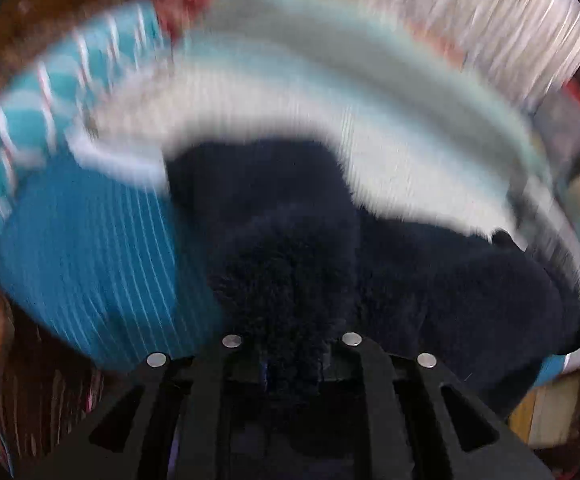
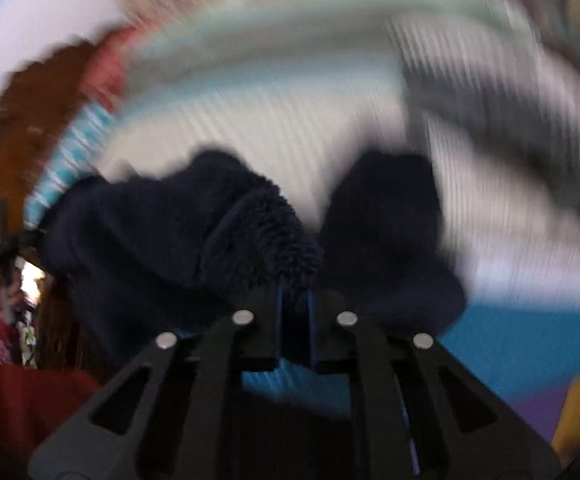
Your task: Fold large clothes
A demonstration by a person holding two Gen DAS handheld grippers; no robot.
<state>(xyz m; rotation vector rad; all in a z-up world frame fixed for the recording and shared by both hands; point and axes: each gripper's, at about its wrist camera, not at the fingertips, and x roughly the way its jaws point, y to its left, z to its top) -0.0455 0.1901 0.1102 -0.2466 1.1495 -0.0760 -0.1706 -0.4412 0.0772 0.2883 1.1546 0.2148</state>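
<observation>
Fleece [image 1: 290, 264] between both jaws

It looked to me like a bedroom at home: a bed under a blue striped sheet [image 1: 89, 264] and white cover [image 1: 390, 152], a carved wooden headboard [image 2: 21, 120], and curtains [image 1: 510, 32], all badly blurred.

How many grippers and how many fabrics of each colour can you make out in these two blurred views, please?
Grippers: 2 (left gripper, right gripper)
Dark navy fleece garment: 1
Blue striped cloth: 1
White striped sheet: 1
Total: 5
</observation>
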